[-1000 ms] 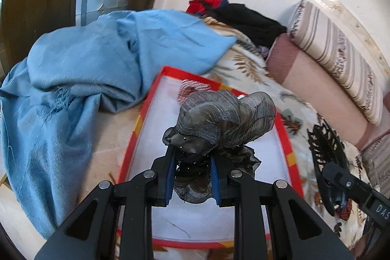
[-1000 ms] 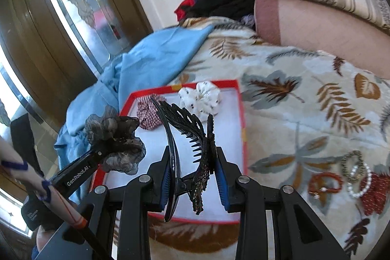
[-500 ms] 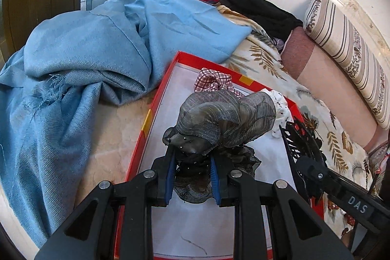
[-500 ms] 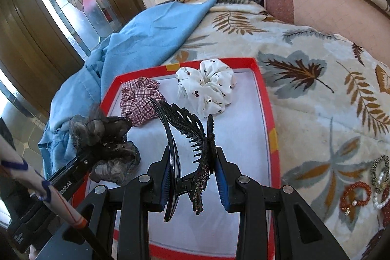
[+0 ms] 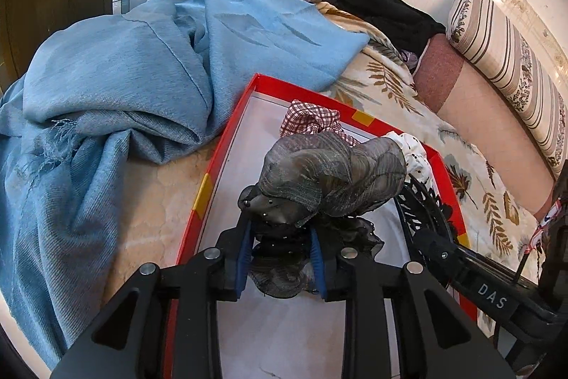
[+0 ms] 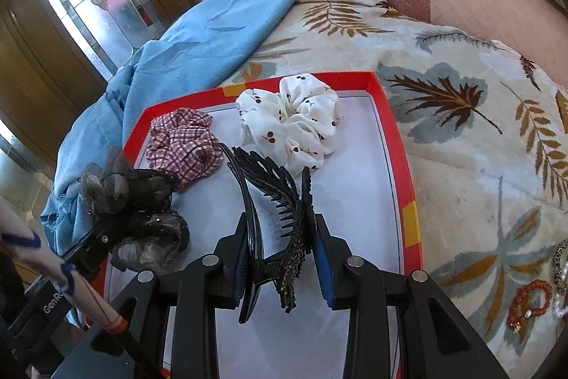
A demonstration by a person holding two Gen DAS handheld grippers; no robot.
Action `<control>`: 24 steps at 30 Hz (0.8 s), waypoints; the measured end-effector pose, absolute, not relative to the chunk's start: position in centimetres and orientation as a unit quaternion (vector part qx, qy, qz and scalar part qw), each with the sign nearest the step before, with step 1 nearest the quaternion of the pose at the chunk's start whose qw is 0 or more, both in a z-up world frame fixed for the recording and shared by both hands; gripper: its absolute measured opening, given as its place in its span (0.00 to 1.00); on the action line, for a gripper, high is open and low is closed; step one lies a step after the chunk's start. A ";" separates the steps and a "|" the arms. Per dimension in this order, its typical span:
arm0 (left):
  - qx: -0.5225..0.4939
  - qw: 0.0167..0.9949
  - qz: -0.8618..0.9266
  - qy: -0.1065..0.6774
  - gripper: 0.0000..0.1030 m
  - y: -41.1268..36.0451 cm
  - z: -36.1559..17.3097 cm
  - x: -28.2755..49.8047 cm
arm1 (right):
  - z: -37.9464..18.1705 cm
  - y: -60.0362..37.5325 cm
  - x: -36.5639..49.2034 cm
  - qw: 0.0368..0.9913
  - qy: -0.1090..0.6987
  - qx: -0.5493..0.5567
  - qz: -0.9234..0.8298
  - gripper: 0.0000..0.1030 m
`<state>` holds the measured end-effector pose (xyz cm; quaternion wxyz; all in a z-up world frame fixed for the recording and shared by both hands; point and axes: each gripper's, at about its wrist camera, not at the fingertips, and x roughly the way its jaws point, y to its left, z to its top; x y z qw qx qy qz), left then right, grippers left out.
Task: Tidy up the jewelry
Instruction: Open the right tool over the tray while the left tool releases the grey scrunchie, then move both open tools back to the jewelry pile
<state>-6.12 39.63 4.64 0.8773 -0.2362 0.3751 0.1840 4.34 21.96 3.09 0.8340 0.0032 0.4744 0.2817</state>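
My left gripper (image 5: 281,251) holds a grey and black mesh hair bow (image 5: 330,173) low over the left part of the red-rimmed tray (image 5: 227,144). Its jaws are opening, and the fabric still fills the gap between the pads. In the right wrist view the bow (image 6: 131,201) hangs just above the tray floor. My right gripper (image 6: 280,251) is shut on a black claw hair clip (image 6: 273,180) over the tray's middle. At the far end of the tray (image 6: 390,116) lie a red checked scrunchie (image 6: 181,144) and a white cherry-print scrunchie (image 6: 291,119).
The tray sits on a leaf-print blanket (image 6: 479,148). A crumpled blue cloth (image 5: 142,66) touches its left side. Beaded bracelets (image 6: 529,304) lie on the blanket to the right. Striped and pink pillows (image 5: 497,34) and dark clothes (image 5: 372,6) line the far wall.
Both grippers have come down and forward over the tray with their hair pieces. The gap between the left pads is slightly wider on the bow.
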 end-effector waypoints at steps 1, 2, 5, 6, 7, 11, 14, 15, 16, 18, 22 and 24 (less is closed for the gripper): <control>-0.236 0.877 0.183 0.375 0.31 39.6 4.6 -6.1 | 3.0 22.0 4.4 0.834 0.475 0.003 0.281 0.35; -0.236 0.878 0.183 0.375 0.33 39.6 4.6 -6.1 | 2.9 21.9 4.5 0.833 0.476 0.004 0.282 0.35; -0.236 0.879 0.182 0.371 0.41 39.6 4.7 -6.2 | 2.8 21.8 4.4 0.834 0.475 0.004 0.281 0.35; -0.236 0.880 0.183 0.370 0.43 39.7 4.8 -6.3 | 2.8 21.8 4.5 0.833 0.476 0.004 0.281 0.38; -0.237 0.880 0.183 0.369 0.44 39.7 4.8 -6.3 | 2.8 21.8 4.5 0.831 0.478 0.006 0.284 0.40; -0.238 0.881 0.185 0.364 0.48 39.6 5.5 -6.7 | 3.2 21.6 4.2 0.829 0.475 0.004 0.295 0.50; -0.237 0.884 0.187 0.356 0.49 39.4 6.3 -7.3 | 3.9 21.0 3.8 0.831 0.470 0.006 0.296 0.50; -0.238 0.886 0.185 0.352 0.50 39.3 6.7 -7.5 | 4.3 20.7 3.5 0.831 0.468 0.009 0.299 0.50; -0.237 0.888 0.185 0.348 0.51 39.1 7.1 -7.8 | 4.6 20.5 3.4 0.832 0.467 0.011 0.301 0.50; -0.235 0.891 0.186 0.340 0.52 38.8 7.9 -8.4 | 5.5 19.7 2.7 0.835 0.460 0.014 0.302 0.52; -0.229 0.901 0.172 0.325 0.53 37.2 9.5 -9.5 | 6.7 17.6 1.4 0.836 0.453 0.035 0.307 0.52; -0.222 0.906 0.162 0.322 0.53 36.0 10.1 -9.5 | 7.1 16.1 0.7 0.836 0.452 0.047 0.308 0.52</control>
